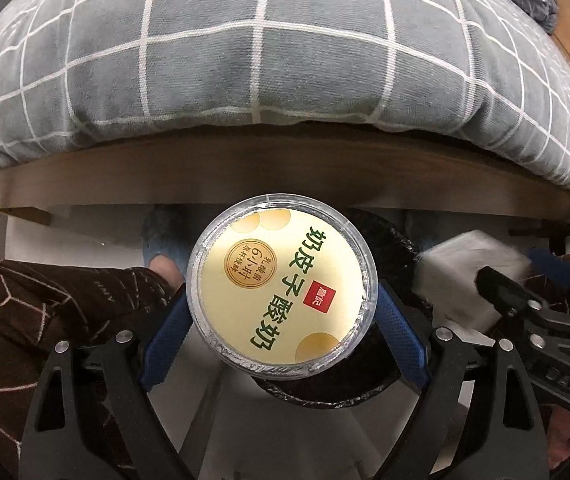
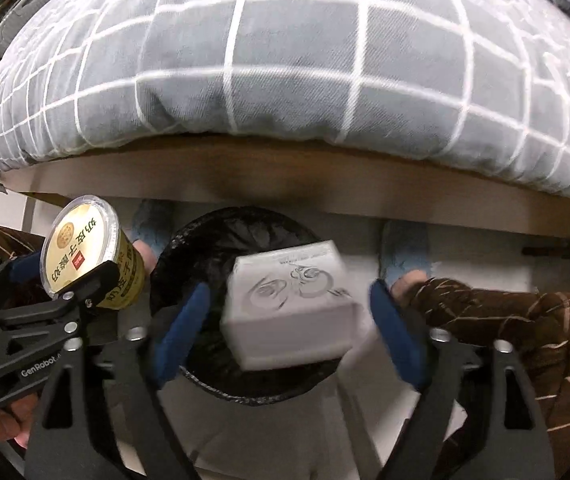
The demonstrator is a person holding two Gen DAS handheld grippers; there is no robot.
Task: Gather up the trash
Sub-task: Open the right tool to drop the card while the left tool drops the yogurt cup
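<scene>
A yogurt cup with a cream lid and green lettering stands between the blue pads of my left gripper, which is shut on its sides. It hangs over the left rim of a round bin lined with a black bag. In the right wrist view the same cup shows at the left. A white box, blurred, sits above the bin's mouth between the pads of my right gripper. Gaps show on both sides of the box, so the pads do not touch it. The left wrist view catches the box at the right.
A bed with a grey checked duvet and a wooden frame runs right behind the bin. The person's feet in blue slippers stand on the white floor either side of it. Brown patterned clothing fills the lower corners.
</scene>
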